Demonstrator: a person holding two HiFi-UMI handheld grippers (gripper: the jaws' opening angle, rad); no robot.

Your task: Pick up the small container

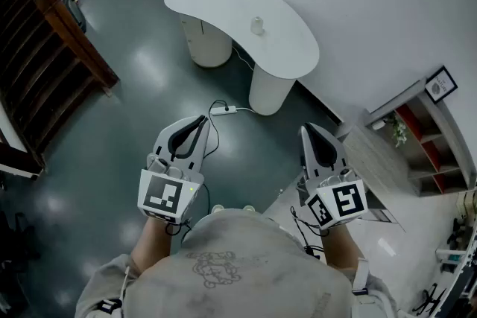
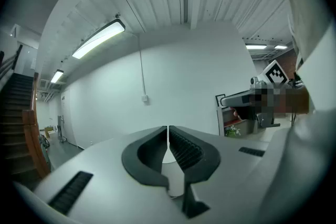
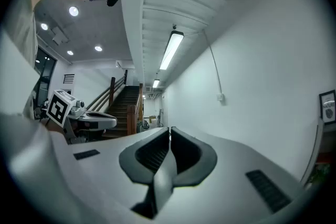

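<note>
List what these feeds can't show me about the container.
- Small white container on the curved white table: head view, too small to tell lid or shape.
- Gripper views: container not found; left gripper and right gripper bodies fill the lower frames.
- Grey shelf unit contents: head view, too small to name.

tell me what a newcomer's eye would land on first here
The curved white table stands ahead on the dark floor, with the small container alone on top. Nearer, the left hand-held gripper and right hand-held gripper point toward it, both shut and empty. A dark wooden staircase fills the left edge.
</note>
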